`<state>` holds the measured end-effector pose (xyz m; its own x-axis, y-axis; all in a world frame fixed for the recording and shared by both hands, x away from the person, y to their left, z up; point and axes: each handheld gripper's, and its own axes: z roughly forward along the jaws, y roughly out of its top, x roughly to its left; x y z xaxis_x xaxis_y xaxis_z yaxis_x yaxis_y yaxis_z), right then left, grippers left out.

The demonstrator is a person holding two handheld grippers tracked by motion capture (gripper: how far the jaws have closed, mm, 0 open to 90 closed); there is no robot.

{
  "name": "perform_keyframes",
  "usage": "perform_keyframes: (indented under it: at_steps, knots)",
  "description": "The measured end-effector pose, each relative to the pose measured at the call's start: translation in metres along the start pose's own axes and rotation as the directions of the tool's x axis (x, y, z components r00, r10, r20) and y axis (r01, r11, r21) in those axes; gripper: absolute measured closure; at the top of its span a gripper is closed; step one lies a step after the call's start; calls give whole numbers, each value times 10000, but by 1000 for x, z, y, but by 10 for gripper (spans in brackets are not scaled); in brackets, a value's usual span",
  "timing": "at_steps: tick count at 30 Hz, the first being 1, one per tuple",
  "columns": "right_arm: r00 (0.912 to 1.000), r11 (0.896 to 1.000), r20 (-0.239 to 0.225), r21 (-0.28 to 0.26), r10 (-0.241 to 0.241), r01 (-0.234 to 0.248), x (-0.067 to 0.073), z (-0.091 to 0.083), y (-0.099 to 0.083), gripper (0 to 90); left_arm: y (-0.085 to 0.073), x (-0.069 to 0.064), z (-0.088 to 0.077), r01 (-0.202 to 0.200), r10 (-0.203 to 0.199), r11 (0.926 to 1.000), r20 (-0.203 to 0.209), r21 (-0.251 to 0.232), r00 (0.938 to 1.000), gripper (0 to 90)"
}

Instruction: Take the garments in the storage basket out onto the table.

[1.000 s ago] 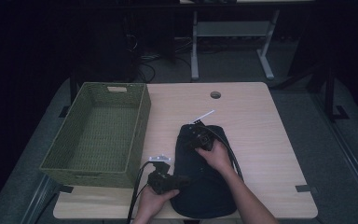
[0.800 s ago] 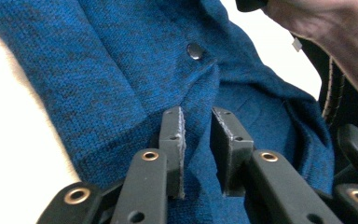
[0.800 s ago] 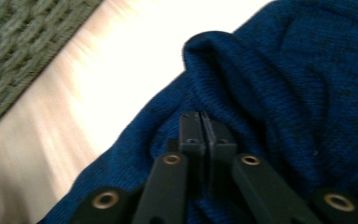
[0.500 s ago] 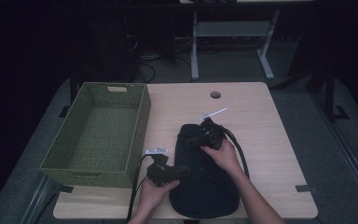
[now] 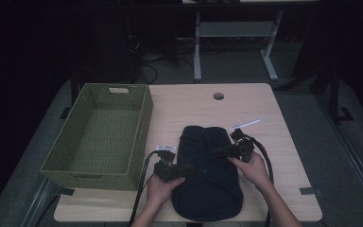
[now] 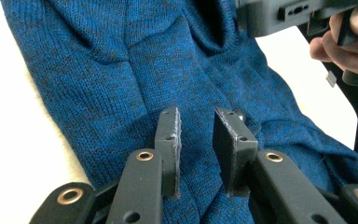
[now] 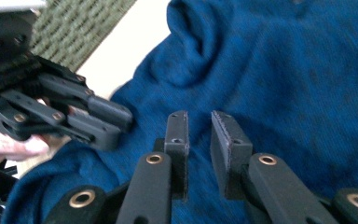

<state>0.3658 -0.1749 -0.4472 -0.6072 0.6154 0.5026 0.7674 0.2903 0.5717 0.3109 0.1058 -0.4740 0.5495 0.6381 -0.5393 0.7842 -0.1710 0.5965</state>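
- A dark blue knitted sweater (image 5: 208, 175) lies folded at the lower centre of the frame, on the near part of a pale wooden table (image 5: 189, 106); a green woven basket (image 5: 99, 137) stands just beside it at the left, with nothing in it.
- The knit looks soft, light and floppy. It will likely sag and unfold when lifted, so a pinch through a doubled edge or a thick fold should hold better than a single layer.
- The left gripper (image 5: 189, 169), at the lower left of the sweater, points across the cloth toward the right. Its jaws have just been opening and stand slightly apart, with nothing between the pads (image 6: 170, 140), only the knit lying beneath them.
- The right gripper (image 5: 216, 152) is at the sweater's upper right edge and points left, toward the other hand. Its jaws have also just been opening. They are narrowly parted, empty, and hover over the fabric.
- Both forearms come in from the bottom edge, hands low, the two tools facing each other over the sweater.
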Motion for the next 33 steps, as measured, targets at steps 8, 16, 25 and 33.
perform_keyframes:
  at_steps: [8, 16, 25, 33]
  knots:
    - [9996, 9995, 152, 201, 243, -246, -10, 1, -16, 735, -2, -3, -1, -211, 212, 9998, -180, 10, 9996, 701]
    - [9996, 9987, 184, 465, -220, 211, 1, -8, -29, 703, -12, -3, -10, -347, 347, 9993, -24, 117, 9994, 707]
    - [9990, 9969, 223, 691, -391, 374, 11, -8, -54, 713, -5, -4, -17, -263, 263, 9994, 5, -244, 9997, 678]
    - [9973, 9944, -12, 767, -729, 728, 21, -18, -58, 698, 9, -7, -12, -420, 419, 9989, -73, -192, 9991, 667]
